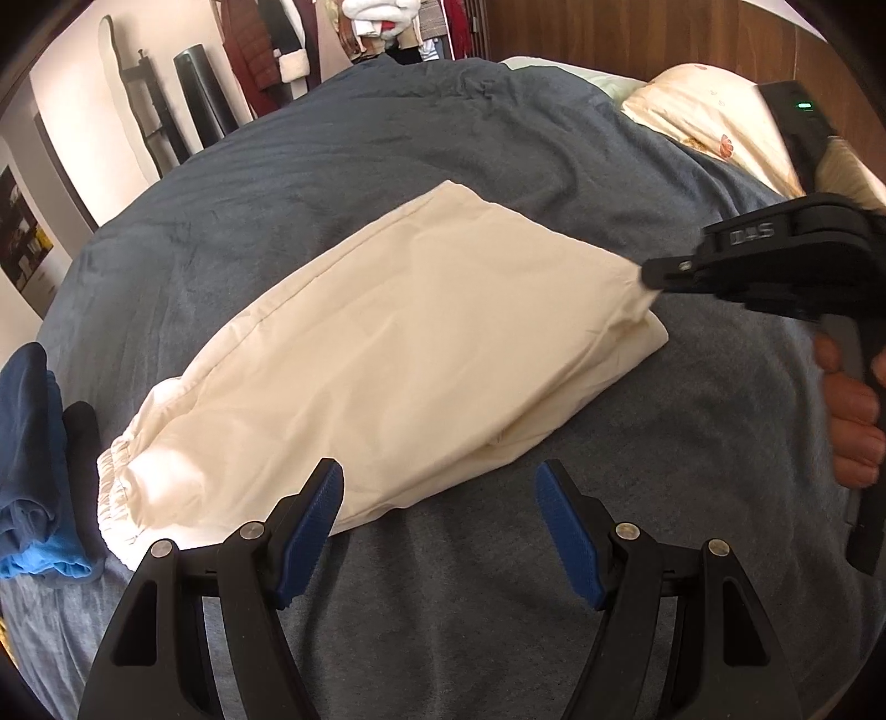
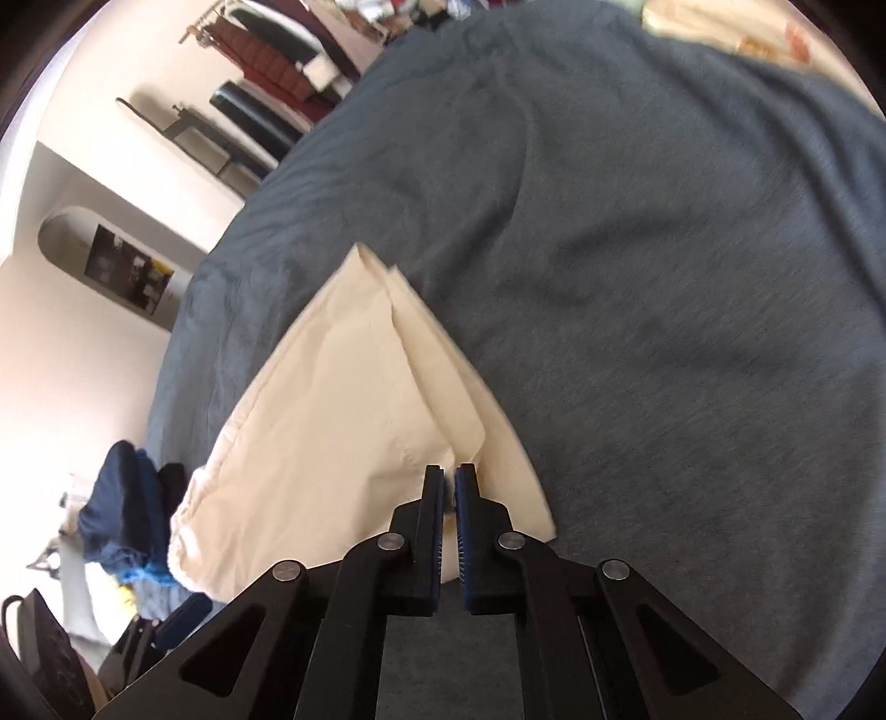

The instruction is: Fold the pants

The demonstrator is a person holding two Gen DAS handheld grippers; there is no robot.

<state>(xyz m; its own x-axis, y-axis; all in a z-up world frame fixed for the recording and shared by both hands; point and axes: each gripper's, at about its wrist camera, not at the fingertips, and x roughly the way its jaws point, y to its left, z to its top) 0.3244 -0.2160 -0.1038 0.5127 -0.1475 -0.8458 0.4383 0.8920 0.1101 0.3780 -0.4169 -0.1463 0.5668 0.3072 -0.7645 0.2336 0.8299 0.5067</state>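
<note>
Blue-padded, my left gripper [image 1: 437,487] gaped wide over the grey bedspread [image 1: 498,620], holding nothing; my right gripper [image 2: 449,476] pinched a corner of the cream pants [image 1: 398,354] folded there.

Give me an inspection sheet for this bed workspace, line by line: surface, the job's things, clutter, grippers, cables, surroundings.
Surface: grey-blue blanket covering the bed, lightly wrinkled.
Job's things: cream pants, folded in layers, elastic end at the left.
Clutter: blue clothes at the left edge; floral pillow at the far right.
Grippers: left gripper open, just short of the pants' near edge; right gripper shut on a corner of the pants.
Cables: nothing seen.
Surroundings: hanging garments and a white wall beyond the bed.
</note>
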